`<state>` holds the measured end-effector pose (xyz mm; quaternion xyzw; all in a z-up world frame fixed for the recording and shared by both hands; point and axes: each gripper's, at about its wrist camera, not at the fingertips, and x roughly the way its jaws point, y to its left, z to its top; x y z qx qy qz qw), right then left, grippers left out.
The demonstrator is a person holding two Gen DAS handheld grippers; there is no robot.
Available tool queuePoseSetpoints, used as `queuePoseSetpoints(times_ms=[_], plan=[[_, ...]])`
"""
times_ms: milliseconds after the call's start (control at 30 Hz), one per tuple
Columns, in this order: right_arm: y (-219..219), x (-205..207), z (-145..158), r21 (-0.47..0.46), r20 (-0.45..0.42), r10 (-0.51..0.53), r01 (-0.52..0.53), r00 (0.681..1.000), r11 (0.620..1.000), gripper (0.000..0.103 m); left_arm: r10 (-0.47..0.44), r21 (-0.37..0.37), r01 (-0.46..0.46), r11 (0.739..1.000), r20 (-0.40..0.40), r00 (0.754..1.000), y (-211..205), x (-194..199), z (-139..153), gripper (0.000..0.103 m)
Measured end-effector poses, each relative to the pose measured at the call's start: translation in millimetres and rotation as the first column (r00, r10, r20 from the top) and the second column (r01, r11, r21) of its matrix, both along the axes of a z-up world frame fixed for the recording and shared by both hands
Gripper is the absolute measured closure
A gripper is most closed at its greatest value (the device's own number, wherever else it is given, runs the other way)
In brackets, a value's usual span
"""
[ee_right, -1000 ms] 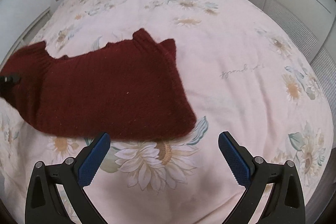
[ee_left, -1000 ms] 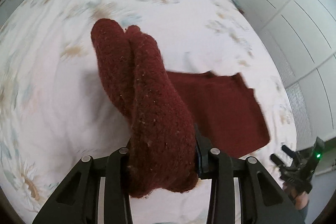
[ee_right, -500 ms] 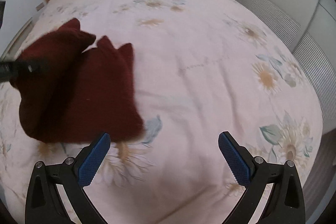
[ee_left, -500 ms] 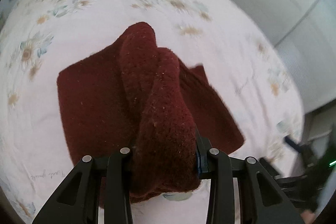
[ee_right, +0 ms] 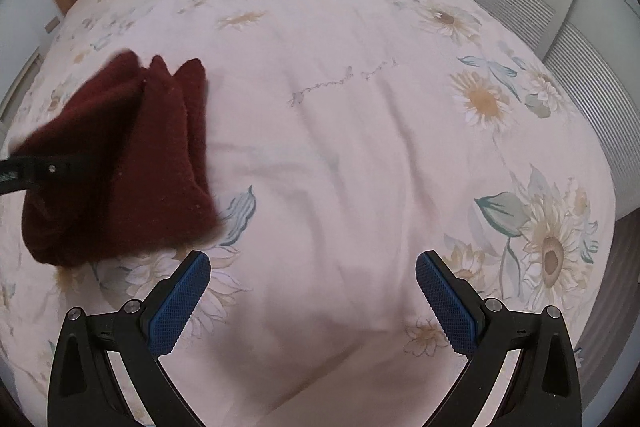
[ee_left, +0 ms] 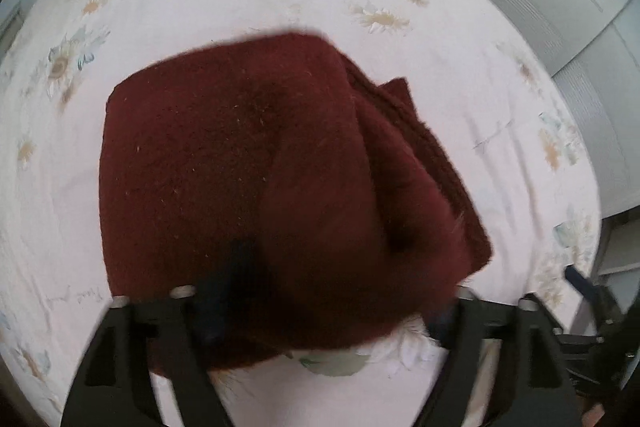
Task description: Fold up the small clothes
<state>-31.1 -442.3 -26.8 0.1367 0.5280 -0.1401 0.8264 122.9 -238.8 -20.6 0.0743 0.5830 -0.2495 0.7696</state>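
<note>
One fold is laid: the left gripper [ee_left: 328, 291] has just been spreading its jaws, and the dark red knitted sweater [ee_left: 256, 163], pinched a second ago, now lies doubled on the floral bedspread [ee_right: 360, 147], though blur hides whether fabric clings. The right gripper [ee_right: 312, 291] hangs spread and empty nearby.

The room is bright with soft, even daylight — no hard shadows on the bed cover [ee_right: 340, 147], only weak grey folds. No glare is seen. Both views bend strongly at the edges and end in a dark round border. The left wrist view is smeared: the sweater [ee_left: 248, 179] has blurred edges, and the left gripper [ee_left: 328, 311] near the lens is unsharp. The right wrist view is clearer — the right gripper [ee_right: 312, 303] looks sharp, the sweater's rim there slightly soft.
</note>
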Motion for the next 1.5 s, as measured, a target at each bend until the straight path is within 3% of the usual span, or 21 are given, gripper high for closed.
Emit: queuePoseSetpoints(times_ms=[67, 167, 300, 500, 667, 767, 933, 1067, 1100, 1133, 1167, 1300, 1500], plan=[[3, 2, 4, 0.005, 0.009, 0.016, -0.016, 1.0, 1.0, 0.001, -0.012, -0.001, 0.012, 1.0, 0.0, 1.0, 2, -2, 10, 0.001], [11, 6, 13, 0.011, 0.024, 0.05, -0.05, 0.998, 0.999, 0.001, -0.012, -0.01, 0.012, 1.0, 0.009, 1.0, 10, -2, 23, 0.001], [30, 16, 31, 0.0, 0.042, 0.127, -0.127, 0.991, 0.992, 0.001, 0.017, -0.082, -0.017, 0.996, 0.005, 1.0, 29, -2, 42, 0.001], [67, 50, 69, -0.03, 0.08, 0.267, -0.266, 0.96, 0.964, 0.001, 0.091, -0.1, -0.086, 0.991, 0.042, 0.995, 72, 12, 70, 0.001], [100, 98, 96, -0.022, 0.071, 0.378, -0.377, 0.923, 0.926, 0.001, 0.157, -0.023, -0.155, 0.988, 0.085, 0.984, 118, 21, 62, 0.001], [117, 135, 96, 0.005, 0.034, 0.414, -0.415, 0.91, 0.91, 0.001, 0.185, 0.02, -0.188, 0.982, 0.117, 0.976, 144, 18, 50, 0.001], [137, 180, 61, 0.104, -0.077, 0.45, -0.442, 0.89, 0.891, 0.026, 0.188, 0.037, -0.192, 0.981, 0.088, 0.978, 168, 5, 28, 0.001], [143, 191, 25, 0.176, -0.163, 0.462, -0.435, 0.872, 0.883, 0.037, 0.181, 0.018, -0.182, 0.983, 0.067, 0.981, 174, -1, 21, 0.001], [141, 189, 17, 0.191, -0.173, 0.461, -0.43, 0.87, 0.882, 0.044, 0.176, 0.017, -0.178, 0.984, 0.066, 0.982, 173, -1, 20, 0.001], [139, 187, 10, 0.214, -0.179, 0.459, -0.421, 0.87, 0.882, 0.063, 0.173, 0.017, -0.174, 0.985, 0.066, 0.983, 173, -2, 19, 0.001], [135, 184, 7, 0.232, -0.172, 0.45, -0.408, 0.876, 0.883, 0.075, 0.169, 0.018, -0.171, 0.985, 0.065, 0.983, 172, -3, 19, 0.001], [108, 171, 20, 0.241, -0.078, 0.389, -0.362, 0.918, 0.901, 0.082, 0.156, 0.052, -0.16, 0.986, 0.081, 0.984, 166, -3, 15, 0.001], [74, 149, 51, 0.159, -0.017, 0.341, -0.334, 0.94, 0.929, 0.083, 0.142, 0.061, -0.147, 0.987, 0.076, 0.987, 158, -4, 10, 0.001]])
